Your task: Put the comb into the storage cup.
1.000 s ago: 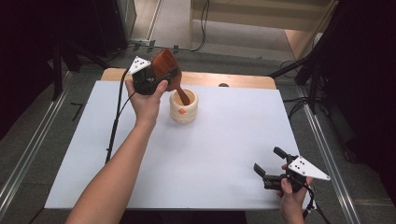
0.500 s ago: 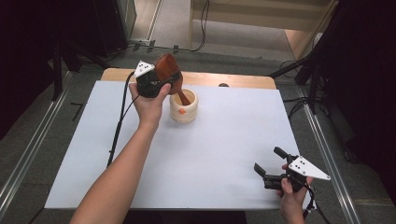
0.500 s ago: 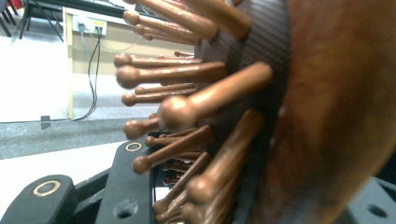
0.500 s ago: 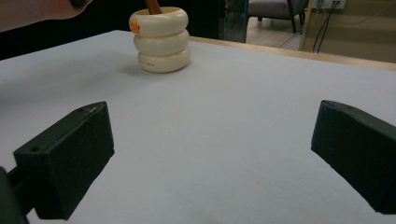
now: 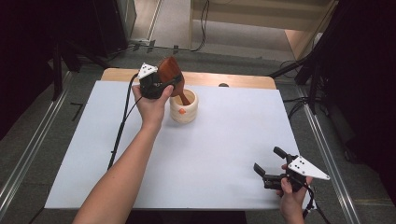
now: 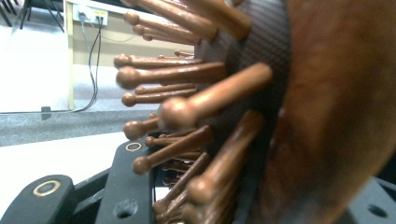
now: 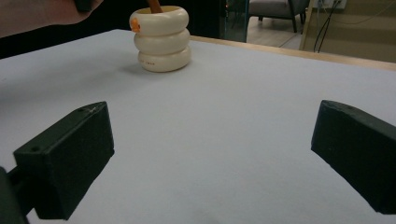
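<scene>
A brown wooden hairbrush [image 5: 169, 70] is tilted at the back of the table, its handle dipping into a cream ribbed cup [image 5: 183, 111]. My left gripper [image 5: 175, 82] is shut on the brush just below its head, right above the cup. In the left gripper view the brush's round-tipped wooden pins [image 6: 201, 102] stick out to the left between the black jaws. My right gripper [image 5: 267, 159] rests open near the front right edge, holding nothing. In the right gripper view the cup [image 7: 162, 39] stands far ahead of the open gripper [image 7: 210, 154], with the brush handle [image 7: 154, 5] poking out of it.
A white sheet [image 5: 219, 149] covers the table, and a wooden strip [image 5: 233, 80] shows along its back edge. The left gripper's black cable [image 5: 122, 122] trails over the sheet's left side. A small dark knob [image 5: 223, 85] sits at the back edge.
The left hand has shifted a little to the right and nearer the cup with the brush in it. The right gripper has stayed put.
</scene>
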The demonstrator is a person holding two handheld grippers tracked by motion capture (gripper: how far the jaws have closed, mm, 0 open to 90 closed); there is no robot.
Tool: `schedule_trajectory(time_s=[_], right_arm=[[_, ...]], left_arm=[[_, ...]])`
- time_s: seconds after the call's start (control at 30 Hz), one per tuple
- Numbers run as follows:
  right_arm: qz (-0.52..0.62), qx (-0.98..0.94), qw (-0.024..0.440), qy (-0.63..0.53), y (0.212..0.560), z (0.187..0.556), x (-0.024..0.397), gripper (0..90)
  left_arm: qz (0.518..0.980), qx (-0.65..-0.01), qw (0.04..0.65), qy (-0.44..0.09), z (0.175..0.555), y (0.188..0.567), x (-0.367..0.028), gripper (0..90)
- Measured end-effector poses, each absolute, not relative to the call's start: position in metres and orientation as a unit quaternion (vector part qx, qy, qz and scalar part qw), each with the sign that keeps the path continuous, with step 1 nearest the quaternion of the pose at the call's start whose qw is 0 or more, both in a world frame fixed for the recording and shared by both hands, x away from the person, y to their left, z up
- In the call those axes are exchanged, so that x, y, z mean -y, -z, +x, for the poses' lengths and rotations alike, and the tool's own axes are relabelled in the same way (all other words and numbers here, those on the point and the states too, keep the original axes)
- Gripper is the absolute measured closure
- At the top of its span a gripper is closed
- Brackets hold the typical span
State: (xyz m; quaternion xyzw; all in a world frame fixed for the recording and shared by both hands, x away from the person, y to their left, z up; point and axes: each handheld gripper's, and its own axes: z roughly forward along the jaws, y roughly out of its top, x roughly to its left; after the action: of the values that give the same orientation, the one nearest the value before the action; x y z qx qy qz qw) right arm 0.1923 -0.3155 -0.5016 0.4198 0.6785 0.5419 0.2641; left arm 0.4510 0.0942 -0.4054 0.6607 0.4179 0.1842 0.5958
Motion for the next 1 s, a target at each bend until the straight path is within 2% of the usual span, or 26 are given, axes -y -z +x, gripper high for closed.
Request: schedule_trajectory(time_s=[0.73,1.0], right_arm=[[0.420,-0.678,0.265,-0.542,0.502,0.193,0.316,0.0],[0.420,-0.679,0.265,-0.542,0.501,0.193,0.316,0.0]], left_arm=[[0.650,-0.455,0.587,-0.163,0.454,0.427,-0.088,52.6],[0.644,-0.473,0.578,-0.163,0.456,0.427,-0.093,47.8]])
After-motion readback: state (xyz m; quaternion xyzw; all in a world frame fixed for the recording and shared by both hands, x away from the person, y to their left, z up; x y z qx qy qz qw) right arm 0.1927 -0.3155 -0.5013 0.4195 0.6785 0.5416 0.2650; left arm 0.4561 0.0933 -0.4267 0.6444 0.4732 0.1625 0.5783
